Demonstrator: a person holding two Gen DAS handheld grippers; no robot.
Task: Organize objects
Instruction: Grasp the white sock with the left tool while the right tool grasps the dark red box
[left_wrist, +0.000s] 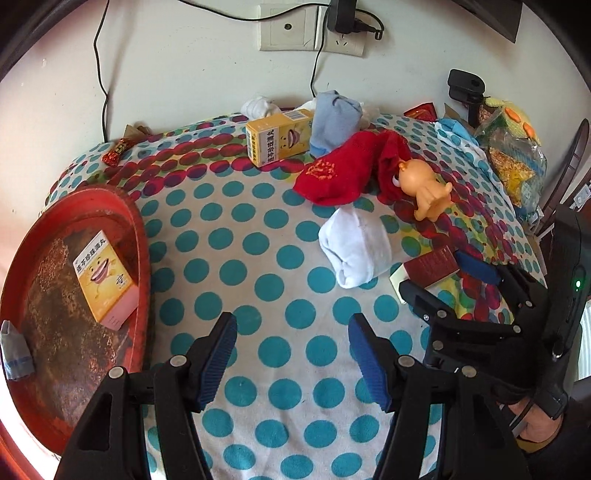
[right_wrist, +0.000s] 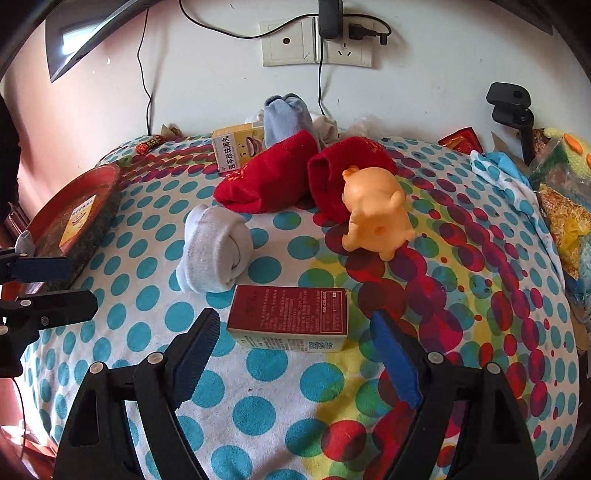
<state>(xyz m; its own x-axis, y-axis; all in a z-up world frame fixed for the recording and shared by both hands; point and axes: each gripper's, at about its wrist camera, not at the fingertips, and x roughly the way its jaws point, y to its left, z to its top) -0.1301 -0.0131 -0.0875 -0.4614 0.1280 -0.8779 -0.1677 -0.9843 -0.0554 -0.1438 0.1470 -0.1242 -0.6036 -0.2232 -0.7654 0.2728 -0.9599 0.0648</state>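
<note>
dark red box (right_wrist: 288, 319) just ahead of right gripper (right_wrist: 295, 354)
jaws spread wide, gripping nothing; lying flat between and slightly beyond the fingertips, untouched.

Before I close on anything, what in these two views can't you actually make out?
- White socks by the wall: mostly hidden behind the yellow box and blue sock, both views.
- Red tray: cut off by the left edge, both views.
- Dark red box: its print is too small to read; in the left view the right gripper covers much of it.
- Bagged items: cut off by the right edge.
</note>
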